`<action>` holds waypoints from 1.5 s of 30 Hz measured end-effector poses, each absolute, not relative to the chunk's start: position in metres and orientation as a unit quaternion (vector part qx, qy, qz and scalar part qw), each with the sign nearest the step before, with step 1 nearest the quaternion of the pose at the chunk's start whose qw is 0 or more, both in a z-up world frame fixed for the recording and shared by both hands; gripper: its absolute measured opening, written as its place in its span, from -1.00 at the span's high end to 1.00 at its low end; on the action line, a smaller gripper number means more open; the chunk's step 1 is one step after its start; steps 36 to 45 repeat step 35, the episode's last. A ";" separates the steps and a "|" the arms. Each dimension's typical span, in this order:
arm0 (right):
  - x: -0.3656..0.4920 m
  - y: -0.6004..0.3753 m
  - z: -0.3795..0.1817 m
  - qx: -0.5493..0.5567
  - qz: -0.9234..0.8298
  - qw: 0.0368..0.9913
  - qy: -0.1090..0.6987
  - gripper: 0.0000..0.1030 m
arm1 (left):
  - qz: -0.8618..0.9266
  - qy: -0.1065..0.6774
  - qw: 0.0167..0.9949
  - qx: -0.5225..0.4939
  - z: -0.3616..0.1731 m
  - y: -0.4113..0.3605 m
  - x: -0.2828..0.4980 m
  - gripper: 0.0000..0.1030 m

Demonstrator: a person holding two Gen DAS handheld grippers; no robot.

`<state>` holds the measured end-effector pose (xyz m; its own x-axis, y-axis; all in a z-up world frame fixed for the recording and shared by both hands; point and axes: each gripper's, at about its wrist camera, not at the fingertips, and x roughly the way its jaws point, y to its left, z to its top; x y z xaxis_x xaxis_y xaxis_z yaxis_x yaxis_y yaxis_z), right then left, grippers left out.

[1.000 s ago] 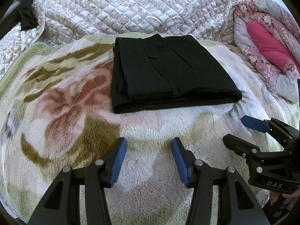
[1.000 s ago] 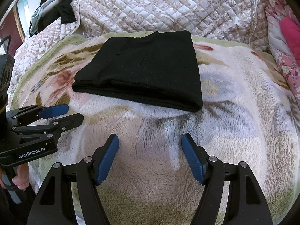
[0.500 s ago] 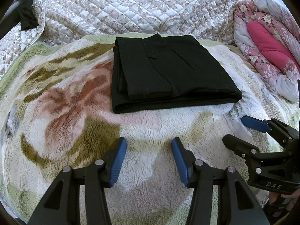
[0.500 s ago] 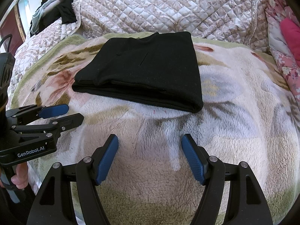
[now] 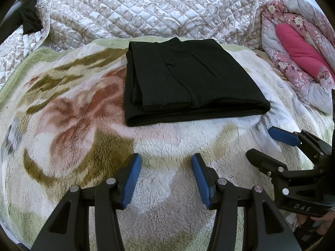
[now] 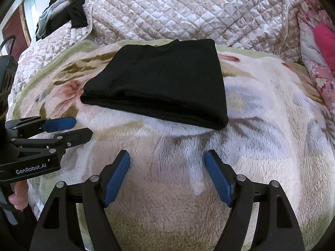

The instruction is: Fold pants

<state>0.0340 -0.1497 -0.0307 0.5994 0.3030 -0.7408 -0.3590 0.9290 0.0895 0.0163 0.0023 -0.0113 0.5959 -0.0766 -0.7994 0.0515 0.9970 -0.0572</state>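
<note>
At frame centre, folded black pants (image 5: 186,79) lie on the fleece blanket (image 5: 62,125); left tongs (image 5: 166,177) and right tongs (image 6: 167,177) hover released, empty

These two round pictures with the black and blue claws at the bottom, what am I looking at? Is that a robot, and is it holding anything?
No robot arm here: a person holds a hand-held clamp in each hand, each with a camera looking out along its two fingers. That wide lens makes the pictures round.

One picture comes from the left gripper, with the right one visible at its side. The other comes from the right gripper, with the left one beside it.

Both stand open and hold nothing, hanging above a fluffy flowered blanket on a bed. On the blanket lie black pants, folded into a neat rectangle. Behind is a quilted cover, and to the right a pink flowered comforter.
</note>
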 end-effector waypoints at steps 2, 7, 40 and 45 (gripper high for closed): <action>0.034 -0.149 -0.032 -0.036 0.186 0.897 0.399 -0.47 | -0.036 0.448 0.893 -0.014 -0.011 0.002 0.016 -0.03; 0.029 -0.150 -0.034 -0.034 0.185 0.902 0.389 -0.48 | -0.035 0.448 0.893 -0.014 -0.011 0.002 0.016 -0.03; 0.031 -0.145 -0.034 -0.042 0.171 0.910 0.376 -0.52 | -0.037 0.446 0.894 -0.013 -0.012 0.004 0.017 -0.04; 0.031 -0.145 -0.034 -0.042 0.171 0.910 0.376 -0.52 | -0.037 0.446 0.894 -0.013 -0.012 0.004 0.017 -0.04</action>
